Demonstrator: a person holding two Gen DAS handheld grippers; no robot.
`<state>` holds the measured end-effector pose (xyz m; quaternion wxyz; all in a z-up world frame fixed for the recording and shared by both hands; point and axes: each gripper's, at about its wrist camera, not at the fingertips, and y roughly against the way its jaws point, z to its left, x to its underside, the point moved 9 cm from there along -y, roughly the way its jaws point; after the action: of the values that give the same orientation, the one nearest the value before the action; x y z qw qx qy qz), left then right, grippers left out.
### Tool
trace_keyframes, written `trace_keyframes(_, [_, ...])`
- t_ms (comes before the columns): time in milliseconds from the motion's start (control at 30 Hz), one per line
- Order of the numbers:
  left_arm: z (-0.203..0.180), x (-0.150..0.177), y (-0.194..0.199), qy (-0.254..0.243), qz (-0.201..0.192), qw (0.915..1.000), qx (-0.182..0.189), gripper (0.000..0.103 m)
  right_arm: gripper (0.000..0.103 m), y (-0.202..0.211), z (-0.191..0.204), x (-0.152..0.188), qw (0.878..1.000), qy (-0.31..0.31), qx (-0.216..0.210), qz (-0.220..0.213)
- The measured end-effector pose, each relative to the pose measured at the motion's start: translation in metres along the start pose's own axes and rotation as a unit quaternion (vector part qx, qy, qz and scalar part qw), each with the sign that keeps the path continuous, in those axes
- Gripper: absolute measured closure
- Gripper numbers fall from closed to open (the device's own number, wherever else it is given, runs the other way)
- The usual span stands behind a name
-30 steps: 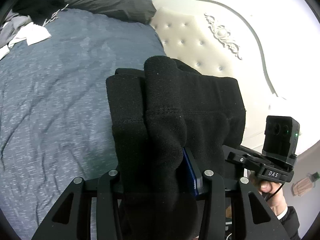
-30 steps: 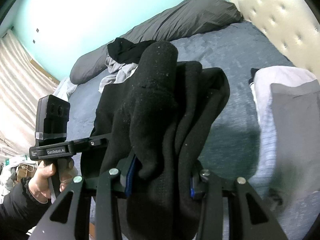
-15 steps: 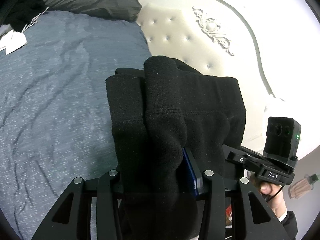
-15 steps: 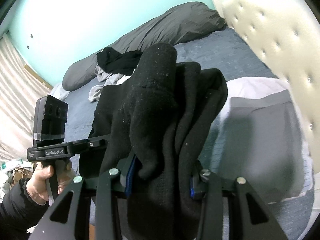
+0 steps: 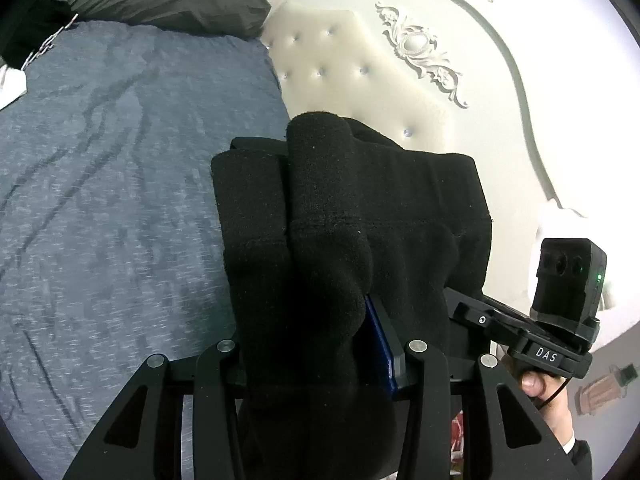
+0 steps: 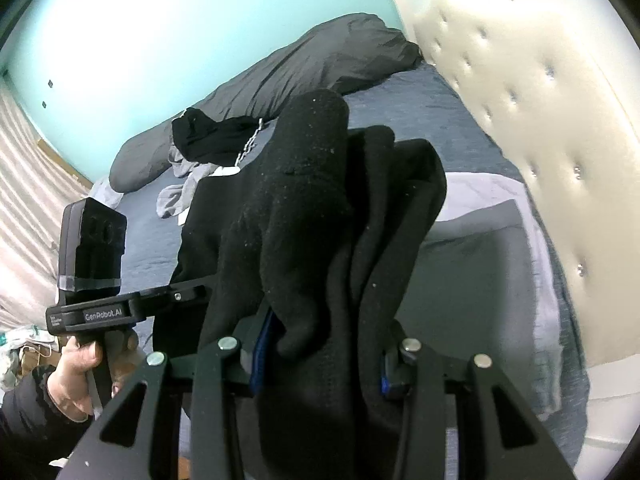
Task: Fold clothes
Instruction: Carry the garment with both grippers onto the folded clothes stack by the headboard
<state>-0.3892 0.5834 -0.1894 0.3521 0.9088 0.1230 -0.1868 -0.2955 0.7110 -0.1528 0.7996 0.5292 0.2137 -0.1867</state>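
Gripping a folded black garment [image 5: 348, 216] between both hand-held grippers: left hand-held gripper [image 5: 320, 356] part-closed on a thick bundle of it, right hand-held gripper [image 6: 320, 356] likewise clamped on its other end [image 6: 320, 216]. Held in the air above the bed [image 5: 100, 208], clear of the sheet. Just beyond, a grey folded piece [image 6: 492, 264] lying by the headboard [image 6: 520, 92]. Farther off, a heap of clothes [image 6: 212, 140] against the dark pillow [image 6: 320, 60].
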Motion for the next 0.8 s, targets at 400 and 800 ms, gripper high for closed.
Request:
trace_keyframes(400, [-0.027, 0.008, -0.053, 0.007, 0.003, 1.0000, 0.000, 0.057, 0.063, 0.009, -0.064, -0.007, 1.000, 0.009, 0.011, 0.003])
trace_keyframes(800, [-0.034, 0.019, -0.076, 0.027, 0.001, 0.9996, -0.006, 0.057, 0.063, 0.004, -0.092, -0.006, 0.999, 0.033, 0.018, 0.026])
